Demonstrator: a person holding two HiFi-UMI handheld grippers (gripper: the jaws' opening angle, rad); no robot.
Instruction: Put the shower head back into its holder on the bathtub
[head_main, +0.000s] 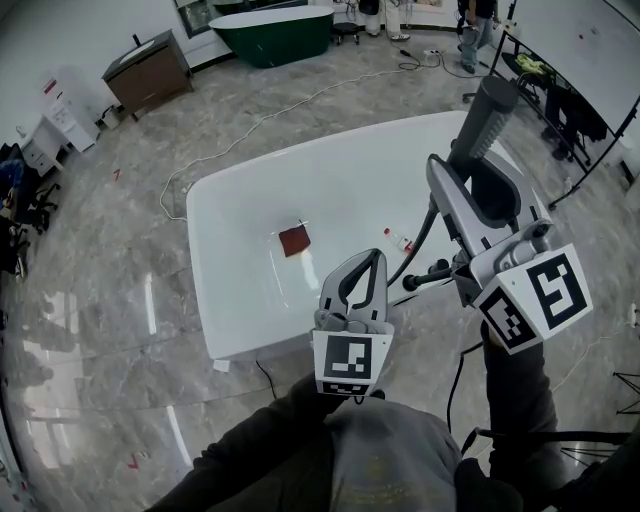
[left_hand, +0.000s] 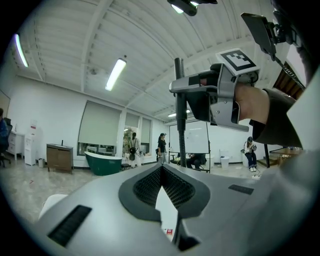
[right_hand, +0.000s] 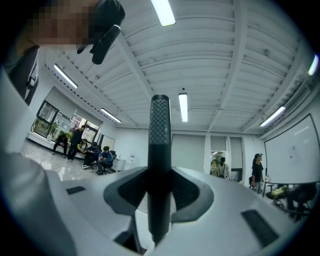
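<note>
The shower head (head_main: 488, 115) is a grey, textured wand. It stands upright, and my right gripper (head_main: 468, 168) is shut on it above the near right rim of the white bathtub (head_main: 240, 200). Its black hose (head_main: 425, 232) runs down to the black fitting (head_main: 432, 275) on the tub's edge. In the right gripper view the shower head (right_hand: 160, 150) sits squeezed between the jaws of the right gripper (right_hand: 160, 175). My left gripper (head_main: 374, 258) hovers at the tub's near rim, shut and holding nothing. The left gripper view shows the left gripper (left_hand: 161, 169) with tips together, and the right gripper (left_hand: 215, 97) beyond.
A red-brown square (head_main: 294, 241) lies on the tub floor, and a small bottle (head_main: 397, 239) rests on the rim. Further back are a green bathtub (head_main: 272, 32) and a brown cabinet (head_main: 148, 72). A white cable (head_main: 250, 130) crosses the marble floor. People stand in the background.
</note>
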